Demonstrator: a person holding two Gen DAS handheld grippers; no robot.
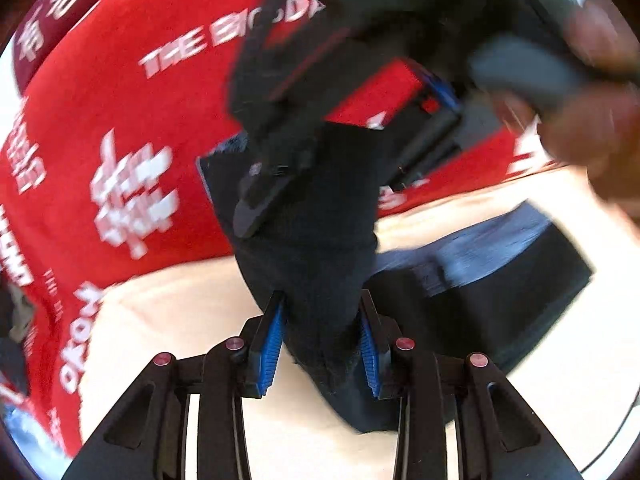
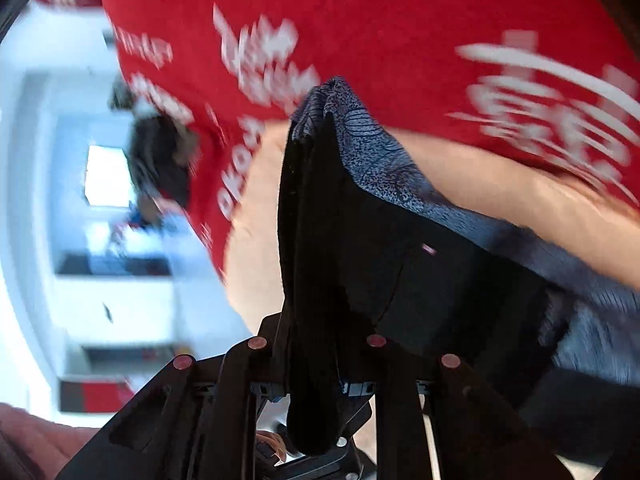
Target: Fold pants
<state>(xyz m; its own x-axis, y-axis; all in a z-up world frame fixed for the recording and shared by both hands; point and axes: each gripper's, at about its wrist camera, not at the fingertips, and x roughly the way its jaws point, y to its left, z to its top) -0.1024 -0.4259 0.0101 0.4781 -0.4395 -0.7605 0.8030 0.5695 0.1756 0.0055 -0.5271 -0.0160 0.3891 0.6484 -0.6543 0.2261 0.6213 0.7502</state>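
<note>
We see both claws, left claw (image 1: 322,344) and right claw (image 2: 316,364), clamped on the dark pants (image 1: 320,240), lifted, bunched above the cream surface (image 1: 180,320).

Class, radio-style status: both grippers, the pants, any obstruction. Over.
Left gripper shut on dark navy fabric pants. Right gripper shut on same pants, lifted off beige table. Red printed banner behind, nothing blocking.

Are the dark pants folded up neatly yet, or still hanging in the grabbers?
Not folded yet. The pants hang bunched between the left gripper fingers, and the right gripper pinches another part, above the cream table.
</note>
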